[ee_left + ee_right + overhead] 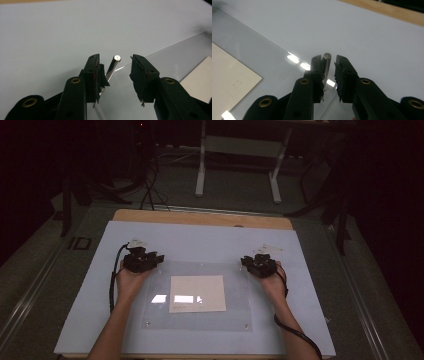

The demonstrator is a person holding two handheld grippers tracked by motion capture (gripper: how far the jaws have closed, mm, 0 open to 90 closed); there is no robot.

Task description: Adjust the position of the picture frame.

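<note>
A clear acrylic sheet (pixel 235 285) lies on a white board (pixel 200 240), with a beige paper square (pixel 197 293) at its middle. My left gripper (pixel 156 257) rests at the sheet's far left corner, my right gripper (pixel 246 261) at its far right corner. In the left gripper view a short metal pin (pixel 113 67) stands tilted between the jaws of the left gripper (pixel 115 58), leaning on the left pad (pixel 99 77) with a wide gap to the other. In the right gripper view another metal pin (pixel 326 65) stands against the left pad (pixel 319 67) of the right gripper (pixel 328 59), clear of the right pad.
The board lies on a wooden table whose far edge (pixel 200 217) shows beyond it. Past the table, on the dark floor, stand a white desk frame (pixel 237 150) and cables (pixel 150 190). Small screws (pixel 147 323) sit at the sheet's near corners.
</note>
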